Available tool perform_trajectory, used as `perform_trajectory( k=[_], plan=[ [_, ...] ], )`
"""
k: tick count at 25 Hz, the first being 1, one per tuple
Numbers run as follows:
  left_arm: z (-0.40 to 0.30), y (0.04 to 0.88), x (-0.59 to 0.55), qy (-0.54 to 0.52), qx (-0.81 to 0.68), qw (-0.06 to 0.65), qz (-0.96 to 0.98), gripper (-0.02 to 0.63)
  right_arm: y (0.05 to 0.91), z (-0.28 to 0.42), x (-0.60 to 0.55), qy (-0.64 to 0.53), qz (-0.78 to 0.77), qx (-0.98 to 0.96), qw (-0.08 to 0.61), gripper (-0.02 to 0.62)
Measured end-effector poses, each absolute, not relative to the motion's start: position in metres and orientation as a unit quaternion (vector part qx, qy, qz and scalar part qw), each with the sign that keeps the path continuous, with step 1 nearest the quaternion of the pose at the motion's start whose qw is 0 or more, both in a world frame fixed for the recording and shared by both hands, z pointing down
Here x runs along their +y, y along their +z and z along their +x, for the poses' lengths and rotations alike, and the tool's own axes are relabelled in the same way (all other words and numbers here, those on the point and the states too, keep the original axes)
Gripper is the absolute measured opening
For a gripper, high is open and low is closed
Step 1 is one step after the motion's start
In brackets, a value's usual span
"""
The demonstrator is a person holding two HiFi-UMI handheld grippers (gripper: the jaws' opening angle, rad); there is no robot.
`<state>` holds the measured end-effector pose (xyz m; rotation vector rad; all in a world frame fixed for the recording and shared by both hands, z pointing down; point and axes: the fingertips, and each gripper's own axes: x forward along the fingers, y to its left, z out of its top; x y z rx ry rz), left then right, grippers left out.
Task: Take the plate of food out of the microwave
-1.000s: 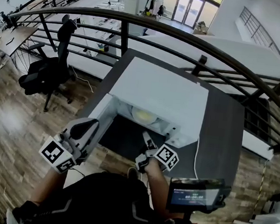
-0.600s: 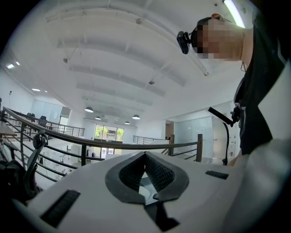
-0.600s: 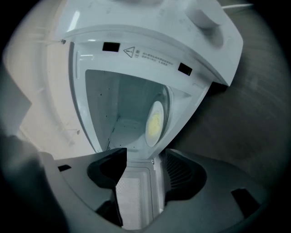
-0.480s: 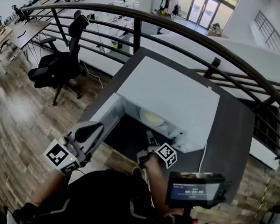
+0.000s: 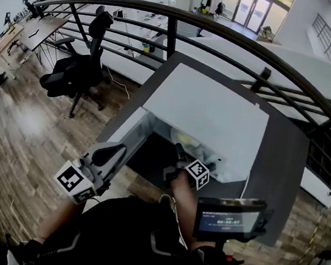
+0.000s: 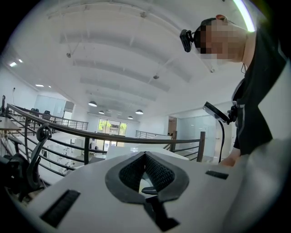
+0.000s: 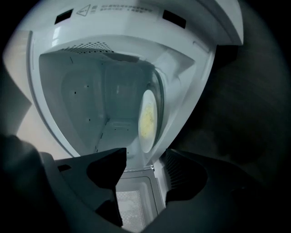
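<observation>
The plate of yellow food sits inside the open microwave; probably stiff, glazed, slippery, breakable, maybe hot; best pinched at its near rim and kept level; the right gripper, at its 6 o'clock, has just been opening, jaws wide, nothing between; the left gripper, at 8 o'clock, is closed and empty.

White box-shaped microwave: stands on dark desk; door swung open, pale interior exposed. Round white plate carrying yellowish food: lies flat on the cavity floor, inside, uncovered.
</observation>
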<state>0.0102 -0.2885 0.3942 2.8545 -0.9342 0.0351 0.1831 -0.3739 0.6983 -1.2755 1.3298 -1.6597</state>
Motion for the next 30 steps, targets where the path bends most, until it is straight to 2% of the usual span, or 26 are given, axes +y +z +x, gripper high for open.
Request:
perform_trajectory(
  k=[6, 24, 30],
  plan=[
    [0.024, 0.397, -0.296, 0.027, -0.314, 0.072, 0.946, 0.002, 0.707, 0.187, -0.394, -0.642, -0.482, 0.511, 0.307, 0.25],
    [0.035, 0.404, -0.296, 0.043, -0.321, 0.076, 0.943, 0.002, 0.739, 0.203, -0.399, -0.683, -0.482, 0.409, 0.366, 0.249],
    [0.034, 0.404, -0.293, 0.045, -0.325, 0.08, 0.941, 0.002, 0.738, 0.204, -0.398, -0.681, -0.484, 0.411, 0.365, 0.249]
  ],
)
